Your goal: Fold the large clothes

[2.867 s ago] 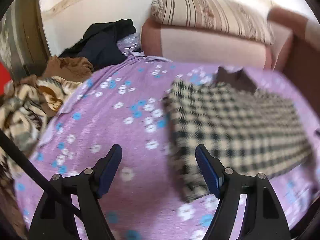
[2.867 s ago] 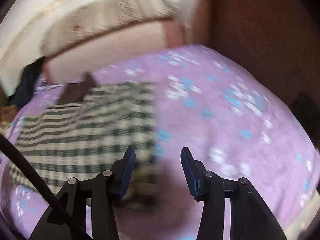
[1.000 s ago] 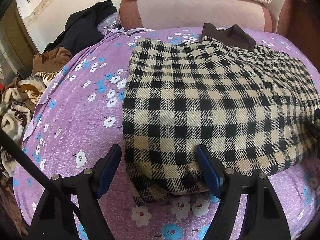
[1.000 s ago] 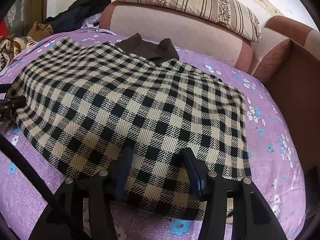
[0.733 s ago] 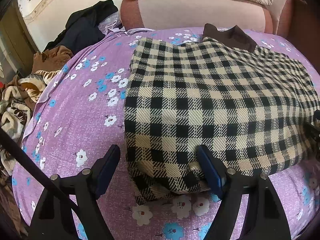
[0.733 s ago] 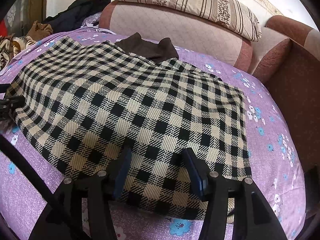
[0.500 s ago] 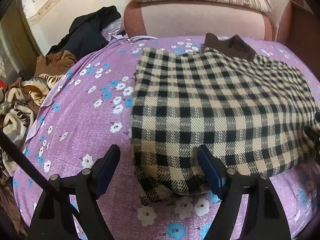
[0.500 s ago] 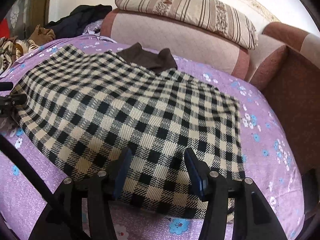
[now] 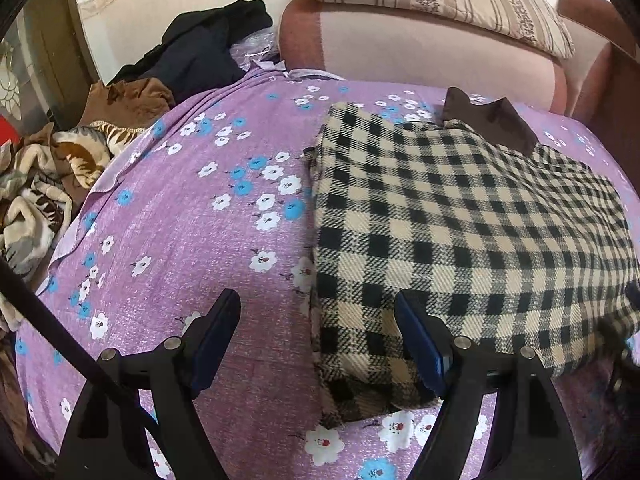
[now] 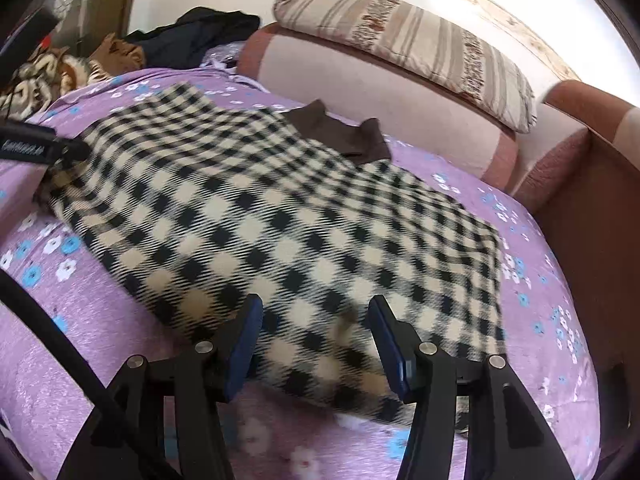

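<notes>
Checked garment (image 9: 460,232): laid folded on the flowered bed cover (image 9: 192,248); near hem lies between the wide-spread, empty fingers of the left gripper (image 9: 318,340) and right gripper (image 10: 316,340). Both hem corners are best pinched evenly before folding toward the brown collar (image 10: 340,132).

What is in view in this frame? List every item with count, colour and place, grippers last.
checked garment: one, black and cream with a brown collar, flat on the bedsheet.
bedsheet: one, purple with white and blue flowers, covering the bed.
striped pillow: one, beige and brown, atop the pink headboard.
dark clothes: one pile, black, far left corner.
patterned blanket: one, brown and cream, left of the bed.
left gripper: open, at the garment's near left corner.
right gripper: open, over the near hem.
</notes>
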{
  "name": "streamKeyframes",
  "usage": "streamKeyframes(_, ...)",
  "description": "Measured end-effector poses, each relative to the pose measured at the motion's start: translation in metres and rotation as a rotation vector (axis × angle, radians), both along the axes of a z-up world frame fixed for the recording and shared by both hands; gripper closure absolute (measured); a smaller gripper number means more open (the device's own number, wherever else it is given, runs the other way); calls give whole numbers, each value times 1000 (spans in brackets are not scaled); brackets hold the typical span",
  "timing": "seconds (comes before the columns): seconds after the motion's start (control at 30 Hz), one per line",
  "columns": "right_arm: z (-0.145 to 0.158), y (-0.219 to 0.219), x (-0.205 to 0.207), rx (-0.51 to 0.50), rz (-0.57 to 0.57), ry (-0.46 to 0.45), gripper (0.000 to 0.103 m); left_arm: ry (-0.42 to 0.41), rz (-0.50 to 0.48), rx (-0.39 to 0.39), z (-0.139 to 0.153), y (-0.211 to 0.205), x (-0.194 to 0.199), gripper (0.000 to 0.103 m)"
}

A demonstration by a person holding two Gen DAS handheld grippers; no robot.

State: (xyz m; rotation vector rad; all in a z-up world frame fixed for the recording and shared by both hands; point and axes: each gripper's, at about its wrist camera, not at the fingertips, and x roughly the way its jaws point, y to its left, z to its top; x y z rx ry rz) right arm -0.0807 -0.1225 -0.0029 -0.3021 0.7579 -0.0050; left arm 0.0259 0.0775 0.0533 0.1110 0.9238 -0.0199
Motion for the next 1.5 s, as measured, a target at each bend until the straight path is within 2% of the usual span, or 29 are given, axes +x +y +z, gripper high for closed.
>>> streamKeyframes(0.13, -7, 25, -3, -38, 27, 3, 45, 20, 21, -38, -1, 7, 9, 25)
streamKeyframes(0.23, -2, 35, -5, -22, 51, -8, 45, 16, 46, -57, 3, 17, 16, 25)
streamKeyframes(0.33, 2, 50, -9, 0, 92, -7, 45, 26, 71, -102, 4, 30, 23, 25)
streamKeyframes(0.5, -8, 96, -9, -13, 202, 20, 45, 58, 118, -224, 4, 55, 41, 25)
streamKeyframes(0.6, -13, 121, -10, -21, 250, 25, 45, 63, 128, -258, 5, 64, 48, 25)
streamKeyframes(0.67, -17, 137, -10, -47, 284, 13, 45, 69, 113, -270, 3, 65, 54, 25)
streamKeyframes(0.8, -19, 165, -3, -133, 337, -27, 45, 95, 57, -348, -4, 62, 73, 25)
streamKeyframes(1.07, -22, 200, 22, -234, 366, -56, 45, 143, -22, -452, -21, 55, 113, 25)
streamKeyframes(1.2, -24, 211, 31, -266, 367, -61, 45, 173, -18, -475, -32, 53, 126, 25)
streamKeyframes(1.5, -26, 226, 48, -296, 359, -65, 45, 160, -61, -460, -35, 41, 145, 23)
